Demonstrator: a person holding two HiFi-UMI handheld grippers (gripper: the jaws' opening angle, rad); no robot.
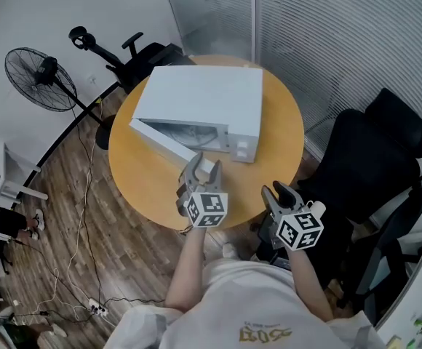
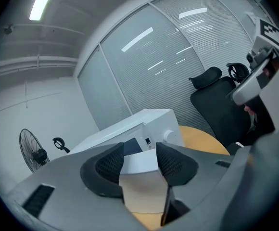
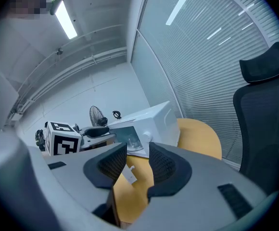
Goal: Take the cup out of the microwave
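A white microwave (image 1: 204, 97) stands on the round wooden table (image 1: 284, 140) with its door (image 1: 164, 140) swung wide toward me. In its open cavity (image 1: 190, 131) a pale glassy shape shows, too faint to tell as the cup. My left gripper (image 1: 202, 167) is at the door's free end. In the left gripper view the door's edge (image 2: 140, 174) fills the gap between both pads, so the left gripper (image 2: 139, 165) is shut on it. My right gripper (image 1: 278, 193) hangs off the table's near edge, open, with nothing between its jaws (image 3: 137, 165).
Black office chairs stand at the right (image 1: 385, 151) and beyond the table (image 1: 149, 57). A floor fan (image 1: 40, 78) is at the far left, with cables on the wood floor (image 1: 87, 195). Blinds on a glass wall (image 1: 327, 27) run behind. A small white tag (image 3: 130, 176) lies on the table.
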